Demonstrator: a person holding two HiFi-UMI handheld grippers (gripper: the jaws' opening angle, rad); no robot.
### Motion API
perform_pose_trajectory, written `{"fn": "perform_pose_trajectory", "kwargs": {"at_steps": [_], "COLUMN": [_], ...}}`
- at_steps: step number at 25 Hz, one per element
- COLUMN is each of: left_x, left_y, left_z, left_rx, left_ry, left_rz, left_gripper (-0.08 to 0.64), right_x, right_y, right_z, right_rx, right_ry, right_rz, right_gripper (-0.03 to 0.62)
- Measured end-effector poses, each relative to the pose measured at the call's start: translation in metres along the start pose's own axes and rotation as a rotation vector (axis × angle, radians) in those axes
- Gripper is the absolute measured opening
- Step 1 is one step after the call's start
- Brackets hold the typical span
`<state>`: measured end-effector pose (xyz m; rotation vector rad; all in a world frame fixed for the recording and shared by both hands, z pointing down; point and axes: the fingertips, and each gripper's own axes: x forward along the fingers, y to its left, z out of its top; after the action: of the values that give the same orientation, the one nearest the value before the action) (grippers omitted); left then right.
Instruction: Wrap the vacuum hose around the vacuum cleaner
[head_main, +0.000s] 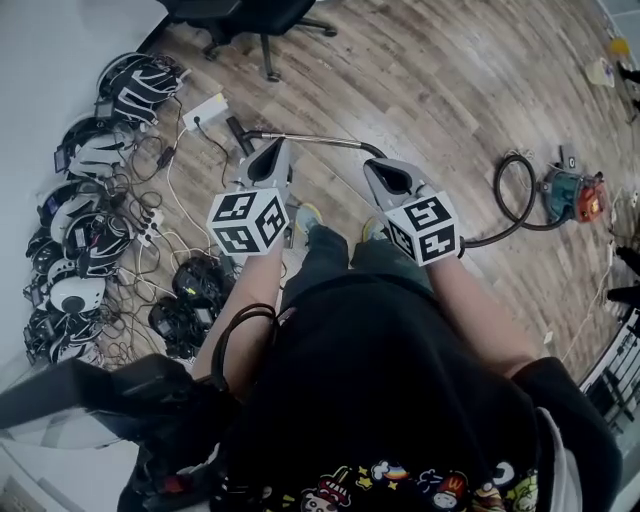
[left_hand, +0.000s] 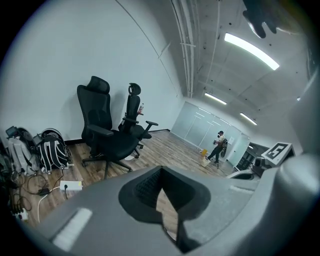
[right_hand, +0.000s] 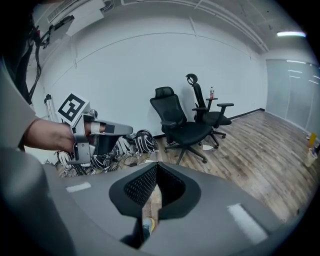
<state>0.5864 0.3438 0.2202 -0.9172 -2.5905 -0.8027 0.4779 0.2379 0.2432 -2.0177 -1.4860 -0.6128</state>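
Looks steeply down on a person standing on a wood floor (head_main: 450, 80), arms bent. Holds the left gripper (head_main: 272, 158) and right gripper (head_main: 390, 178) out level in front of the body, side by side and apart. Left jaws drawn almost together with only a thin slit of floor between them, pinching nothing. Right jaws the same: close together, empty, with a shoe (right_hand: 146, 226) glimpsed through the slit. Reads as a ready or carrying pose, with both tools held high and no part of the hose within reach.

Vacuum cleaner (head_main: 572, 195), a small red and teal canister, sitting on the floor near the right edge, well apart from both grippers. Black vacuum hose (head_main: 503, 190) curling from it in one loose loop, then trailing across the boards toward the person's feet and passing out of sight behind the right gripper. Metal wand (head_main: 315, 140) lying flat beyond the grippers, pointing toward the left wall. Hose laid out along the floor rather than wound round the canister, so wrapping apparently not yet begun.

Along the left wall, a row of helmets (head_main: 140, 85) among tangled cables (head_main: 172, 205), seemingly parked there for charging and out of the walkway. Black office chair (head_main: 250, 18) at the top edge.
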Motion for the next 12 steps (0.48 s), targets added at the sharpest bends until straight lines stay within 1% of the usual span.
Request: {"fn": "perform_pose_trajectory", "kwargs": {"at_steps": [3,5,9,12], "left_x": [0.014,0.027,0.056,0.077], "left_y": [0.008,0.013,0.027,0.039], "left_z": [0.001,0.002,-0.006,-0.018], "left_rx": [-0.023,-0.054,-0.114,-0.182], "left_ry": [0.007,0.008,0.022,0.038], "left_rz": [0.007,0.019,0.086,0.141], "left_gripper": [0.002,0.002,0.002,0.002], "right_x": [0.011,0.022,0.048,0.067], "right_y": [-0.014,-0.027,-0.059,-0.078], "right_z": [0.003,0.005,0.002,-0.006], "right_rx": [-0.011,-0.020,-0.048,-0.084], "right_ry": [0.019,0.037,0.073,0.109], "right_rz": [0.010,0.029,0.084,0.127], "right_gripper": [0.023,0.023,0.023,0.023]}}
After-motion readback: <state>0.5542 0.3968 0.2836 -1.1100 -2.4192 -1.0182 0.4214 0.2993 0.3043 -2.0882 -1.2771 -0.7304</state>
